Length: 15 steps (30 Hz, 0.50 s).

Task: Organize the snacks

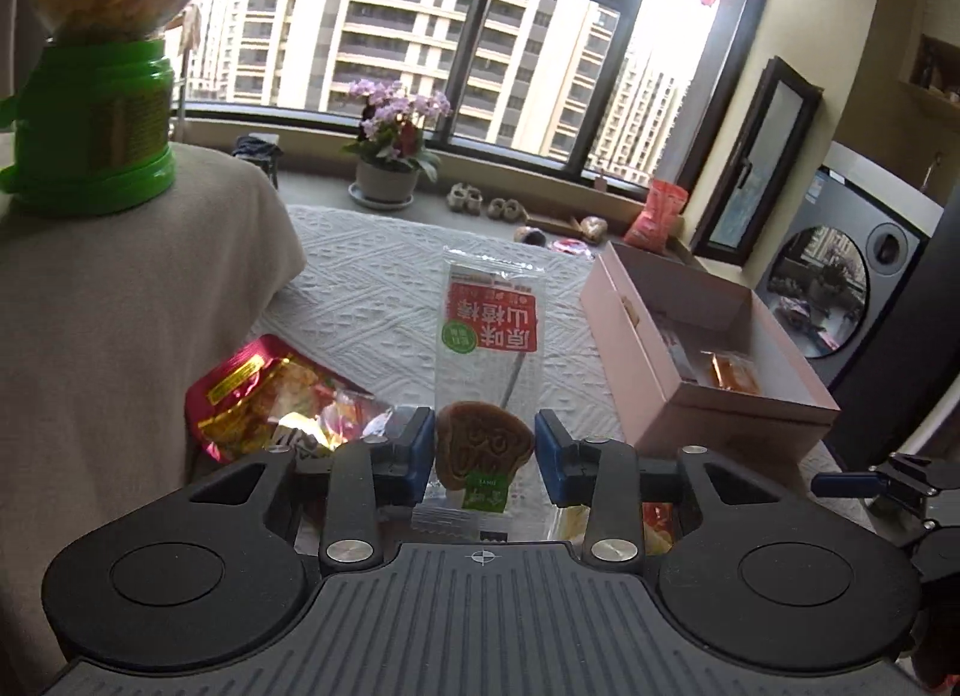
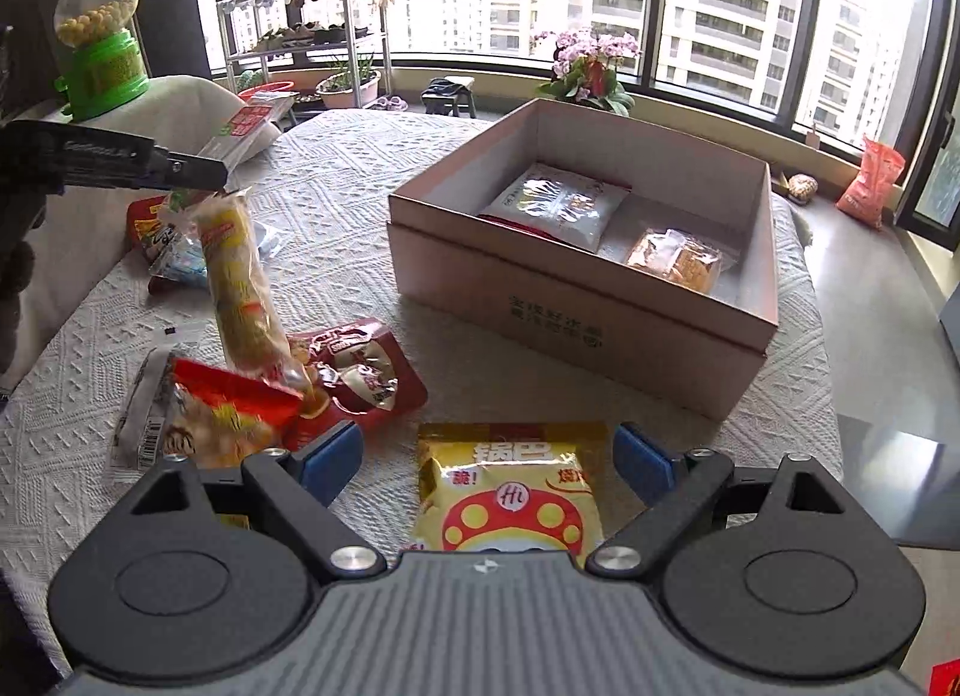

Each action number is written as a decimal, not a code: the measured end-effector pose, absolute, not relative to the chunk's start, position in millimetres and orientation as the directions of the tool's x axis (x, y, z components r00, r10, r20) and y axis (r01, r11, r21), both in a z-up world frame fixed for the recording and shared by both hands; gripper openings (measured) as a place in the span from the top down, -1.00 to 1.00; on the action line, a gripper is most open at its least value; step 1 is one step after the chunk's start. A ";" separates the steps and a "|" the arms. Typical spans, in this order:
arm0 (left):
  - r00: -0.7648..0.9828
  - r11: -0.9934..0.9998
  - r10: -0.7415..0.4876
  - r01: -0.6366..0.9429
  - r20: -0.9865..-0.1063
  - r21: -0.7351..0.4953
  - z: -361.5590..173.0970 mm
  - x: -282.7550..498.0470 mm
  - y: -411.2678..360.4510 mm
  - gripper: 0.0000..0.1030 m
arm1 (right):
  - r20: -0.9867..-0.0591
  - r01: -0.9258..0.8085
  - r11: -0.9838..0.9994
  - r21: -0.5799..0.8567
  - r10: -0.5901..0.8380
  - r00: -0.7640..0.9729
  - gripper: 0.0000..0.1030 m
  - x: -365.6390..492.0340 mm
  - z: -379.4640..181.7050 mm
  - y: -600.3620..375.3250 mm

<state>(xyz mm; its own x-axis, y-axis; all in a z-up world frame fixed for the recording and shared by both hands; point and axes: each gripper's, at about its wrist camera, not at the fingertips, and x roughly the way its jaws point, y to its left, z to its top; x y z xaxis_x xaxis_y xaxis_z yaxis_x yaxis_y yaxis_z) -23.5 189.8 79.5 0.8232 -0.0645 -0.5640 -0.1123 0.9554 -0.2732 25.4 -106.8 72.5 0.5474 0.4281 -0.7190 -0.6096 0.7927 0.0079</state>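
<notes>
My left gripper (image 1: 485, 450) is shut on a clear packet (image 1: 489, 336) with a red label and a brown stick snack inside, its blue pads pressing both sides. In the right wrist view that gripper (image 2: 198, 168) is raised at the left with the clear packet (image 2: 246, 126) sticking out beyond it. My right gripper (image 2: 487, 459) stands open low over the table. A yellow bag (image 2: 510, 492) with a red mushroom print lies flat between its pads, touching neither. The pink box (image 2: 576, 324) holds a silver-white packet (image 2: 558, 204) and an orange packet (image 2: 675, 258).
Loose snacks lie left of the yellow bag: a long yellow packet (image 2: 240, 276) leaning up just under the left gripper, and red packets (image 2: 360, 372). A green candy dispenser (image 2: 102, 54) stands on a cloth-covered chair. The table (image 2: 336, 180) has a white textured cloth. Behind it, a window ledge holds a flower pot (image 2: 591, 66).
</notes>
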 end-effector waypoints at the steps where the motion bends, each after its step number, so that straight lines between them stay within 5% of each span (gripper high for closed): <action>1: 0.828 0.947 -0.050 -0.138 -0.558 -0.290 76.2 -34.7 193.2 0.20 | -0.712 -0.625 0.780 0.001 0.440 0.548 -0.77 23.2 73.7 -100.3; 9: 0.803 0.891 -0.075 -0.212 -0.591 -0.401 50.0 -82.8 198.9 0.20 | -0.681 -0.712 0.689 -0.138 0.456 0.573 -0.77 -17.6 62.0 -49.4; 15: 0.805 0.885 -0.127 -0.172 -0.580 -0.433 35.2 -92.9 171.7 0.20 | -0.734 -0.797 0.604 -0.015 0.535 0.419 -0.77 -50.2 48.2 -44.2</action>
<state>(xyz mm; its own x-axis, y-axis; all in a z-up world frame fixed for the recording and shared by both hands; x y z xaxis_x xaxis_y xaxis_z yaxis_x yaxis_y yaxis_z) -92.9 171.7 35.2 0.8050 -0.1268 -0.5796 -0.1723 0.8848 -0.4329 -50.2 -44.2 48.2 0.4190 0.5346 -0.7339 -0.7972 0.6035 -0.0154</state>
